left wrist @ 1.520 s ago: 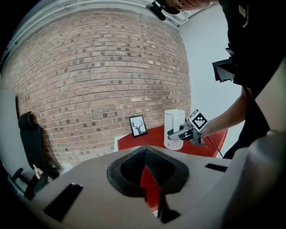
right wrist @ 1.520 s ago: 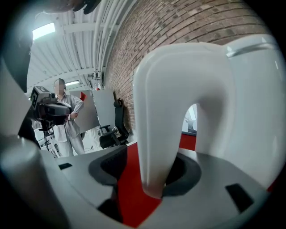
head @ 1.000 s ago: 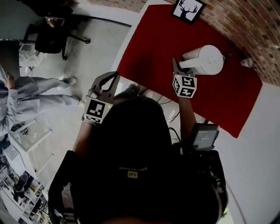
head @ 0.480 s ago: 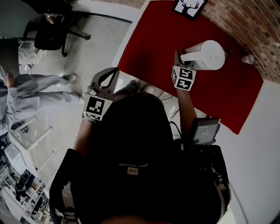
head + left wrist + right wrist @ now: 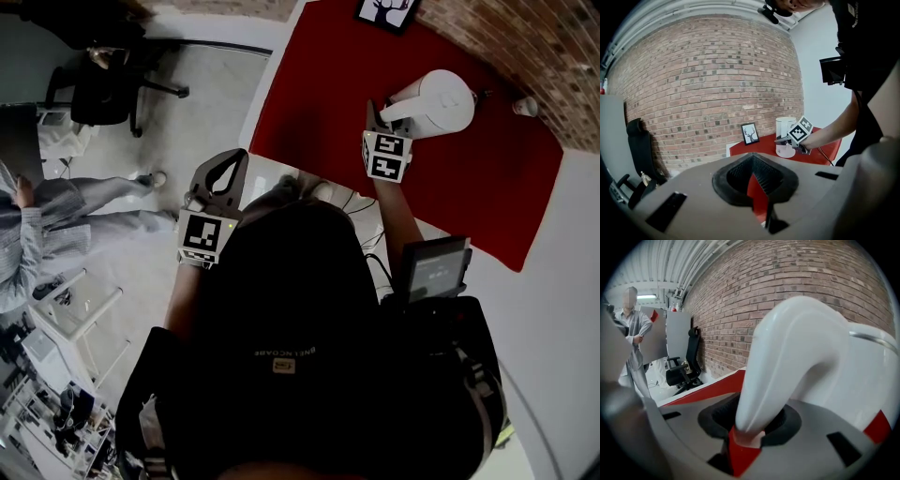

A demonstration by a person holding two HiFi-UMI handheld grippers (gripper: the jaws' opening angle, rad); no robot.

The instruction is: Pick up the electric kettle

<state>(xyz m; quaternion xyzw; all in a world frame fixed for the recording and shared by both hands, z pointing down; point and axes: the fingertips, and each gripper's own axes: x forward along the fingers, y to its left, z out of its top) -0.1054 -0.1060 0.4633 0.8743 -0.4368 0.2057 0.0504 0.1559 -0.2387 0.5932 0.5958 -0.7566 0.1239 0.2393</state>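
Observation:
A white electric kettle (image 5: 441,98) stands on its round base (image 5: 786,151) on the red table (image 5: 319,84), near the brick wall. My right gripper (image 5: 377,114) is at the kettle's handle (image 5: 787,357). That handle passes between its jaws and touches both sides. The jaws have just been opening a little, with the handle still between them. My left gripper (image 5: 240,155) hangs off the table's near left edge, well apart from the kettle (image 5: 783,129). It is shut, with nothing held.
A framed deer picture (image 5: 386,9) leans at the table's far end. A small white object (image 5: 525,108) lies by the brick wall (image 5: 534,47). An office chair (image 5: 103,84) and a standing person (image 5: 56,206) are on the floor to the left.
The right gripper has turned a little at the kettle's handle, its marker cube now facing more upward. The left gripper has hardly moved.

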